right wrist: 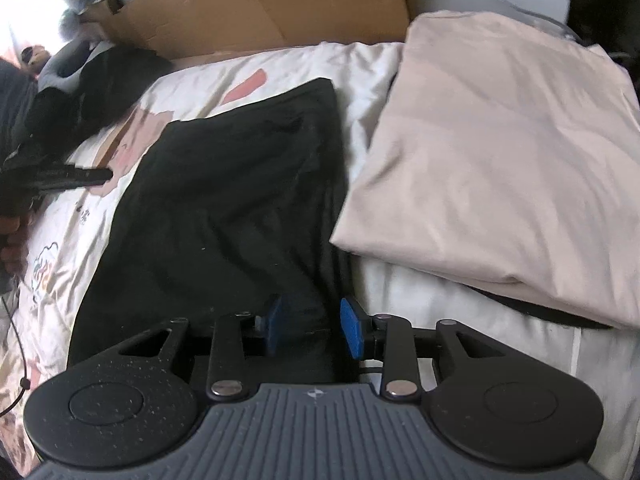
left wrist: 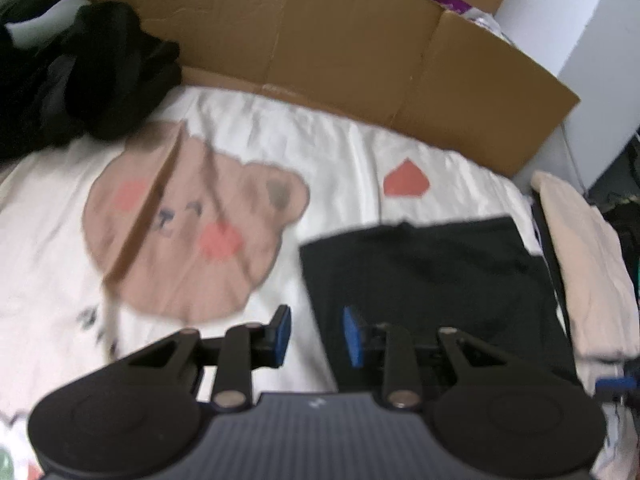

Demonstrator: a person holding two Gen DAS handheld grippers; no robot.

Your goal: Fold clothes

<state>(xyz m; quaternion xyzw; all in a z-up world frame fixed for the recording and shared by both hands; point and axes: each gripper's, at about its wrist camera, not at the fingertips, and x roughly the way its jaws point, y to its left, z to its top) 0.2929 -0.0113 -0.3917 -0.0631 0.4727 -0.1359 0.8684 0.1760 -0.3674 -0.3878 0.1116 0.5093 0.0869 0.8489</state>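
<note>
A black garment lies folded flat on the bed, right of the bear print. My left gripper is open, hovering at the garment's near left corner, one pad over the sheet and one over the black cloth. In the right wrist view the same black garment stretches away from me. My right gripper is open with the garment's near right edge lying between its blue pads. A folded beige garment lies to the right. The left gripper shows as a dark blur at far left.
A white bed sheet with a brown bear and red heart covers the bed. A heap of black clothes sits at the back left. Flattened cardboard stands along the far side. A hand is at the left edge.
</note>
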